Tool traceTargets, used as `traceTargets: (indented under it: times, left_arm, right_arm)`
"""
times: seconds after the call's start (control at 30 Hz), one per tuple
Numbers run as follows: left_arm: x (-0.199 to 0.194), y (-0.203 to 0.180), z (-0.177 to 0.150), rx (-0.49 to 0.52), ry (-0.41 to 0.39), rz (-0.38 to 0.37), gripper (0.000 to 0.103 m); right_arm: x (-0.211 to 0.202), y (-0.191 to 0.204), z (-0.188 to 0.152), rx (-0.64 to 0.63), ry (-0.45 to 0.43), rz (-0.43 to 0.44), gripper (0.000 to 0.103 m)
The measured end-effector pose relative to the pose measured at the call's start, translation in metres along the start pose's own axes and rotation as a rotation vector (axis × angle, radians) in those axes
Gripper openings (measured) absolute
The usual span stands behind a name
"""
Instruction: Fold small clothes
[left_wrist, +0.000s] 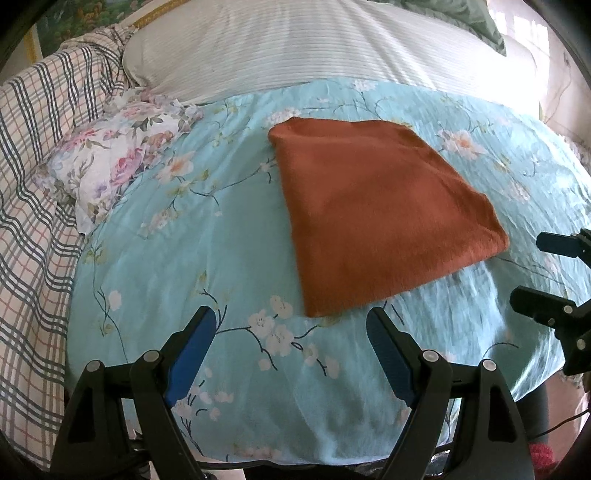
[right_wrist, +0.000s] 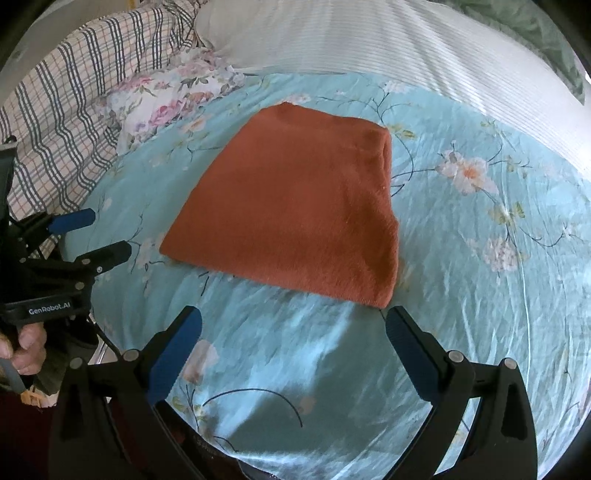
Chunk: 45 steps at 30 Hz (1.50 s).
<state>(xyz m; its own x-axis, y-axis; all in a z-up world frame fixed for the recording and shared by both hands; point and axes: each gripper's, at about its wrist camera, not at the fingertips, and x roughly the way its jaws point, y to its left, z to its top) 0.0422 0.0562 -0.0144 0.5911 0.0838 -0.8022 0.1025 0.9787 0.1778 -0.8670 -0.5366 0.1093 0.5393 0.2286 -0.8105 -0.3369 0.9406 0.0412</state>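
A rust-orange fuzzy cloth (left_wrist: 376, 210) lies folded into a flat rectangle on the light blue floral bedspread (left_wrist: 192, 258). The same folded cloth (right_wrist: 295, 214) fills the middle of the right wrist view, with its folded edge along the right side. My left gripper (left_wrist: 291, 321) hovers open just short of the cloth's near corner, with nothing between its blue pads. My right gripper (right_wrist: 295, 321) is open too, near the cloth's near right corner, and holds nothing. Each gripper shows at the edge of the other's view: right gripper (left_wrist: 532, 269), left gripper (right_wrist: 103, 236).
A floral pillow (left_wrist: 110, 158) lies at the left of the bedspread, beside a plaid blanket (left_wrist: 37, 184). A white ribbed cover (left_wrist: 314, 44) stretches behind the cloth. A person's hand (right_wrist: 22, 350) grips the left gripper's handle. The bed's near edge runs below the grippers.
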Motion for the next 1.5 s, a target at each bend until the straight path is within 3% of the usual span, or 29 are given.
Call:
traceTargets:
  times: [1.5]
  left_arm:
    - [0.013,-0.010,0.018,-0.004,0.011,-0.023,0.084]
  right_arm:
    - [0.020,-0.006,0.019,0.001,0.016,0.013,0.100]
